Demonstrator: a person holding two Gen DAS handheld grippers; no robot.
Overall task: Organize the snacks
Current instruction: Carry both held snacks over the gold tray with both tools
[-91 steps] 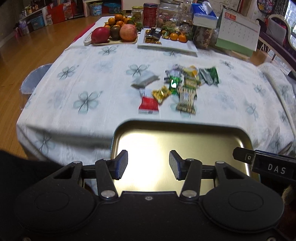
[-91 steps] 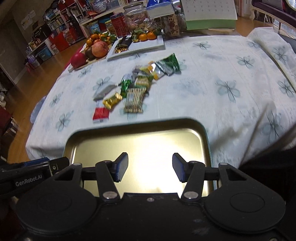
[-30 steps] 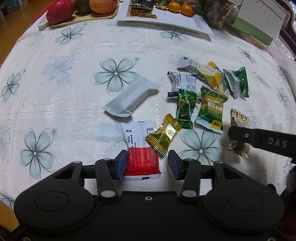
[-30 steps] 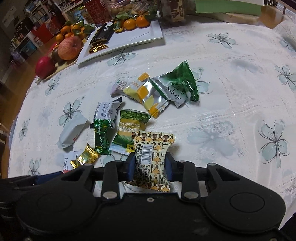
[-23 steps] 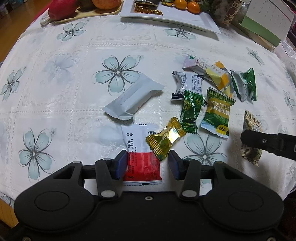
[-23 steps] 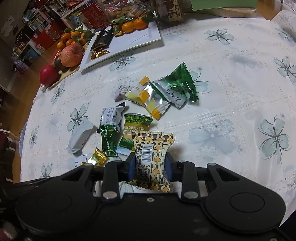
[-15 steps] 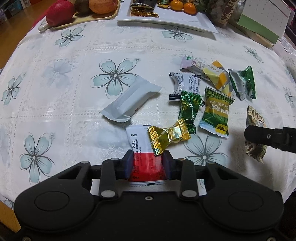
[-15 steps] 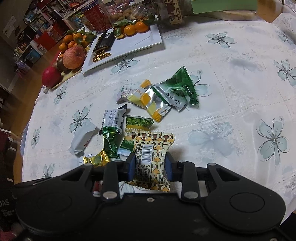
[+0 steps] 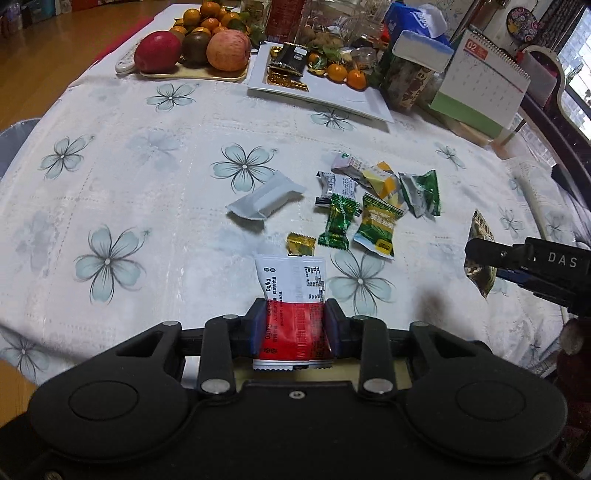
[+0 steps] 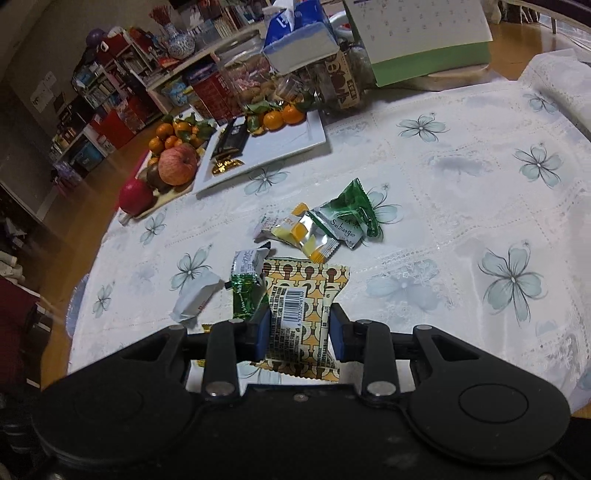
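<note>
My left gripper [image 9: 295,325] is shut on a red and white snack packet [image 9: 291,306] and holds it above the tablecloth. My right gripper [image 10: 298,332] is shut on a yellow and brown patterned packet [image 10: 301,314], also lifted; this gripper shows at the right of the left wrist view [image 9: 524,258]. Loose snacks stay on the cloth: a white packet [image 9: 266,197], a gold candy [image 9: 301,244], a dark green candy [image 9: 338,221], a green and yellow packet [image 9: 378,229] and a green and silver packet [image 9: 421,192]. The gold tray is out of view.
At the back stand a fruit board with apples [image 9: 192,51], a white plate with tangerines and sweets [image 9: 321,85], jars [image 9: 410,81], a tissue box [image 10: 299,33] and a desk calendar [image 9: 480,81]. The table edge runs along the left [image 9: 22,125].
My left gripper closed on the red and white packet and lifted it back toward me. My right gripper, still shut on the patterned packet, rose and pulled back too. The gold candy shifted.
</note>
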